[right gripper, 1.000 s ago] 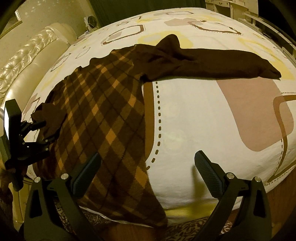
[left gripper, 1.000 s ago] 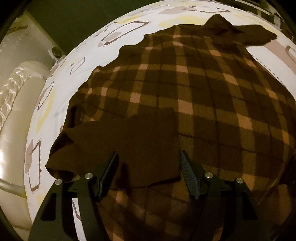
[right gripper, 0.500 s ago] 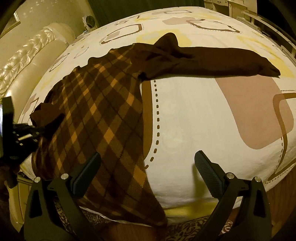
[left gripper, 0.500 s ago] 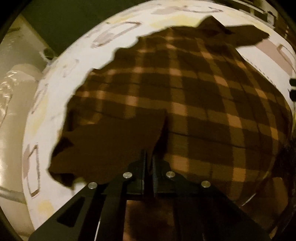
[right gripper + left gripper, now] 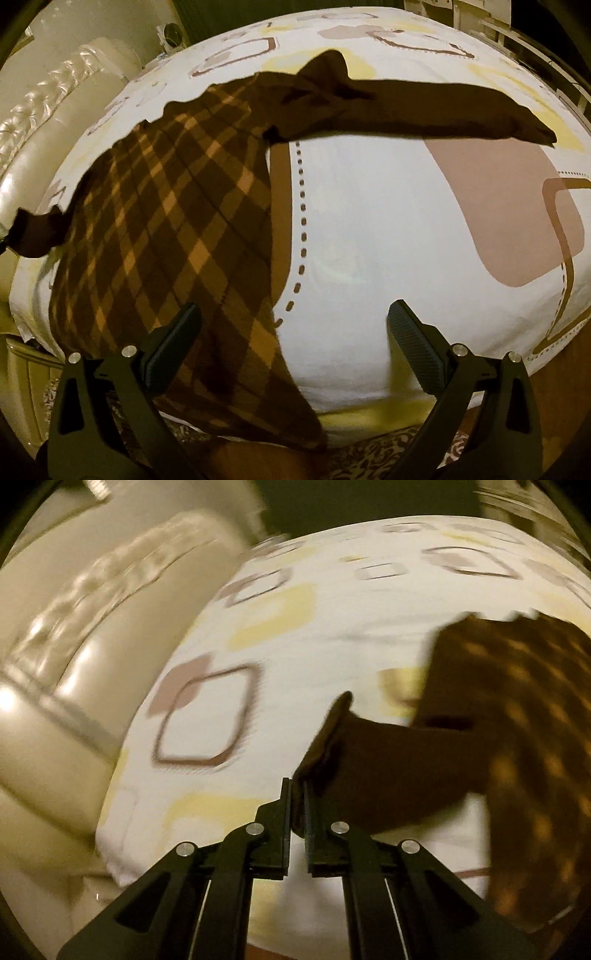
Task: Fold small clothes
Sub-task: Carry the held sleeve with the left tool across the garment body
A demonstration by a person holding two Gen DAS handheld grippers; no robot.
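Bedding (image 5: 369, 240) fills most of both views, white with brown and yellow rounded squares and a dotted brown line running down the middle of the right wrist frame. Cream padded furniture (image 5: 55, 701) (a quilted headboard or sofa, hard to tell which in the blur) takes the left side of the left wrist frame and shows again at the upper left of the right wrist frame. Next in size is the plaid garment (image 5: 177, 229), dark brown with orange checks, lying from the upper centre of the right wrist frame down to its lower left, where its hem hangs over the bed's edge. One plain brown sleeve (image 5: 424, 107) stretches flat across the top of that frame toward the upper right. The other sleeve (image 5: 388, 771) reaches from the plaid body at the right of the left wrist frame to the bottom centre, where the left gripper (image 5: 297, 812) is clamped narrowly on its cuff; the cuff's edge stands up just above the fingertips. In the right wrist frame that same cuff appears at the far left edge. At the bottom of that frame the right gripper (image 5: 295, 325) holds nothing and is spread wide, its left finger over the garment's lower hem and its right finger over bare sheet.
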